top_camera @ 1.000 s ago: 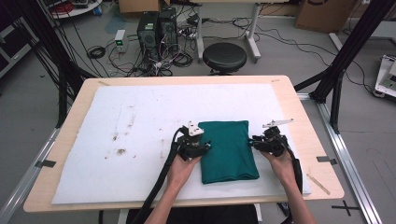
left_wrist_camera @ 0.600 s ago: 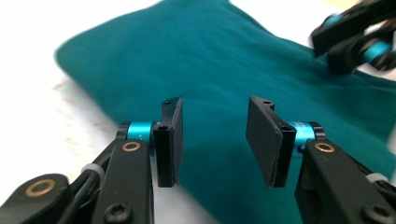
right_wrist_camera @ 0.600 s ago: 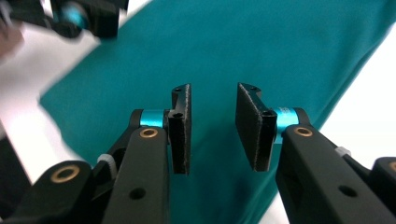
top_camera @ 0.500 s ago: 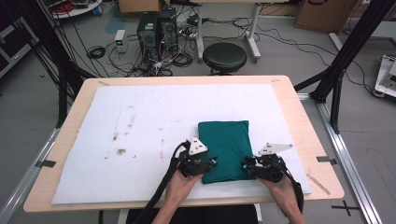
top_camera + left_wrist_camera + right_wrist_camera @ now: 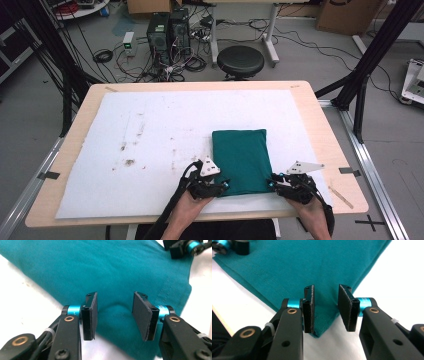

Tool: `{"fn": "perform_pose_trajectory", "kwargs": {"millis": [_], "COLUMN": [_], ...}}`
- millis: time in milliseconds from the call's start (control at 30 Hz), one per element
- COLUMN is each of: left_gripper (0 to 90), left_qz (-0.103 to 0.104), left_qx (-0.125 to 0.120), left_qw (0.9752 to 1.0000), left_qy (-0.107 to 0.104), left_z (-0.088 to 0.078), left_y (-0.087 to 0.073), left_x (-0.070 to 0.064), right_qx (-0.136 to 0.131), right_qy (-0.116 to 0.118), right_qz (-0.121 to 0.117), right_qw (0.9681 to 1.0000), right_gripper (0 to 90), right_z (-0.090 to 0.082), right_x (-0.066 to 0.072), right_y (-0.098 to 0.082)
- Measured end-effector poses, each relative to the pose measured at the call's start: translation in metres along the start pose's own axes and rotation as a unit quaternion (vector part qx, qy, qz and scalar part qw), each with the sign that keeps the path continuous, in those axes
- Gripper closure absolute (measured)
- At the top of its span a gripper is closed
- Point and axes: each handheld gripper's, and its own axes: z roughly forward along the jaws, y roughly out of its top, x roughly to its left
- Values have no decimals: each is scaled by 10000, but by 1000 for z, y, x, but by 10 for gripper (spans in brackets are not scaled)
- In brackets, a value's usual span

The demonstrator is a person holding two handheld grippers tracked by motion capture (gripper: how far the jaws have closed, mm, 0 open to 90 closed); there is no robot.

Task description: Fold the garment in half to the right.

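Note:
A folded teal cloth (image 5: 241, 157) lies flat on the white mat (image 5: 150, 130), right of the middle. My left gripper (image 5: 225, 184) sits low at the cloth's near left corner. In the left gripper view its jaws (image 5: 115, 312) stand apart, with a raised bulge of teal cloth (image 5: 115, 270) between them and the pads off the fabric. My right gripper (image 5: 272, 184) is at the near right corner. In the right gripper view it (image 5: 325, 307) is open, astride the pointed corner of the cloth (image 5: 322, 265).
The table's front edge (image 5: 200, 217) runs just below both hands. Brown stains (image 5: 129, 162) mark the mat's left part. Beyond the table stand a black stool (image 5: 240, 61), computer cases (image 5: 167, 32) and loose cables. Black frame posts (image 5: 367, 60) rise at the right.
Both grippers have come down and back toward me, from beside the cloth's middle to its two near corners. The cloth lies as before.

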Motion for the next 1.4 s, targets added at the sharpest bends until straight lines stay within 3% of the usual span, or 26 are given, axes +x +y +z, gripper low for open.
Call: {"fn": "perform_pose_trajectory", "kwargs": {"millis": [100,167,267,467,700,867,967,1167,1300,1400], "left_gripper": [551,546,510,395,290,268,260,248,240,240], "left_qz": [63,77,-4,-119,-362,-508,-518,-694,-868,-921], "left_qx": [20,9,-63,-286,-560,-741,-792,-889,-982,-986], "left_qw": [10000,9999,9998,9995,9965,9928,9909,9842,9779,9737], "left_qy": [-67,-124,-169,73,508,796,954,1366,1629,1836], "left_z": [-3,-2,-5,-20,-43,-62,-74,-99,-116,-127], "left_y": [-4,-5,-3,1,2,-3,-9,-22,-33,-40], "left_x": [0,0,2,14,44,65,78,102,119,131], "right_qx": [0,90,-75,-451,-978,-1258,-1342,-1610,-1685,-1654], "right_qy": [-51,-19,-13,-100,-349,-567,-813,-1092,-1117,-1085], "right_qz": [32,184,409,561,509,573,659,851,867,848], "right_qw": [10000,9998,9991,9974,9933,9888,9854,9772,9755,9766], "right_gripper": [678,649,557,371,227,205,198,196,196,196], "right_z": [-3,-3,-5,-13,-18,-19,-18,-21,-20,-18], "right_x": [-2,-5,-9,-14,-16,-18,-21,-28,-35,-37], "right_y": [-2,-4,-5,2,8,12,13,14,16,18]}}
